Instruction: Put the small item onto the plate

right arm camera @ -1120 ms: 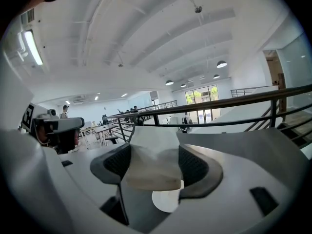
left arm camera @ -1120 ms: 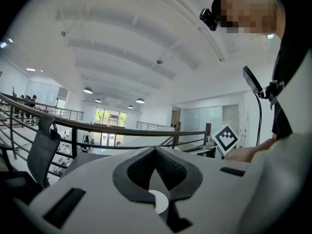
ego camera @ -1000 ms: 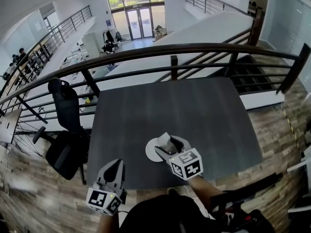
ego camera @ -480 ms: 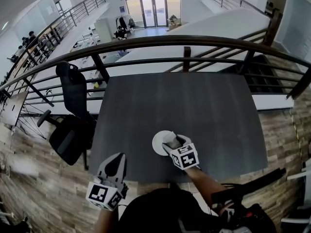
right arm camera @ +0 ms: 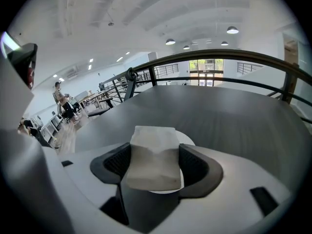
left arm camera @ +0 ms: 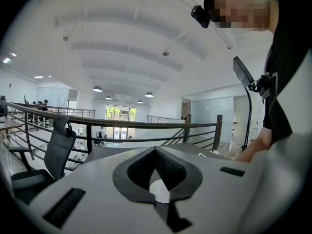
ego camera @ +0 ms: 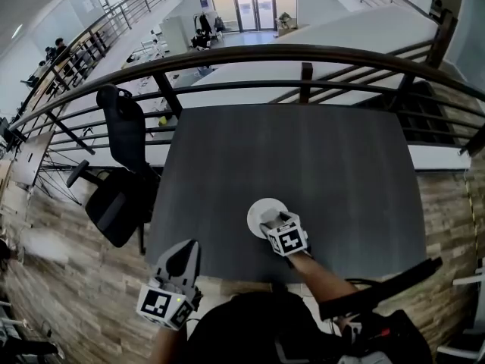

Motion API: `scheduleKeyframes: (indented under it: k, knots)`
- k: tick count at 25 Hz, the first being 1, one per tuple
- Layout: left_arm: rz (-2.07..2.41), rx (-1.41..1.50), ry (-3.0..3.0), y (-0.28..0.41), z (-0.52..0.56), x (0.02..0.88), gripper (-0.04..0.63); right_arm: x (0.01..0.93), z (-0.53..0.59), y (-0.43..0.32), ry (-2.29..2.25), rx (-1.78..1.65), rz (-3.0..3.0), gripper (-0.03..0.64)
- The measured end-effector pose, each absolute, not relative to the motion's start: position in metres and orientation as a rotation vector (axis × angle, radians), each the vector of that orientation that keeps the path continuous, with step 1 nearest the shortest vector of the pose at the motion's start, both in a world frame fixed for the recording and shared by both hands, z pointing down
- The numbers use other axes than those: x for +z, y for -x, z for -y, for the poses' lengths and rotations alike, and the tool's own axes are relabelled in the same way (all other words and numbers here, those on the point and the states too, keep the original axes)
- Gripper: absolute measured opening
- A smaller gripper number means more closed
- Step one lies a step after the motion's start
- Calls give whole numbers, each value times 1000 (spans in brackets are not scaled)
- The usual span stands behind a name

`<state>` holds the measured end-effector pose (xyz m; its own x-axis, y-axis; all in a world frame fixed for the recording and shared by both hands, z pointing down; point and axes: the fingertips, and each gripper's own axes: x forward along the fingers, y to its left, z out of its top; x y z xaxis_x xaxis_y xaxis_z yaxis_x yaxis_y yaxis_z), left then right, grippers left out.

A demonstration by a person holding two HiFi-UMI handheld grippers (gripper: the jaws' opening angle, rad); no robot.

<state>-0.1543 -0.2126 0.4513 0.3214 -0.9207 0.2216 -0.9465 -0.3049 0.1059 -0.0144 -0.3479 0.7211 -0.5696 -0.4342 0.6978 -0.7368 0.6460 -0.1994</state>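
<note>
A white round plate (ego camera: 263, 206) lies on the dark table (ego camera: 318, 150) near its front edge. My right gripper (ego camera: 270, 220) hangs low over the plate's near side, shut on a pale whitish block (right arm camera: 152, 169). In the right gripper view (right arm camera: 155, 147) the black pads press on both sides of the block, and the plate's rim (right arm camera: 188, 139) shows just beyond it. My left gripper (ego camera: 182, 255) is off the table at the lower left, shut and holding nothing. In the left gripper view (left arm camera: 156, 152) the plate (left arm camera: 160, 191) shows as a white patch under the meeting tips.
A dark metal railing (ego camera: 303, 55) runs along the table's far side, with a drop to a lower floor behind it. A black office chair (ego camera: 121, 180) stands left of the table. Wood flooring surrounds the table. A person's arm (ego camera: 318, 275) reaches in from below.
My right gripper has come down with the block, from well above the plate to just over it. The left gripper has stayed at the lower left.
</note>
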Motion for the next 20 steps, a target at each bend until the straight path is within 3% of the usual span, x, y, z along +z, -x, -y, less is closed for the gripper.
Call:
scheduleKeyframes:
  k: [20]
  knots:
    - [1847, 124, -2284, 176, 201, 438, -6, 782, 343, 37, -725, 730, 2098, 310]
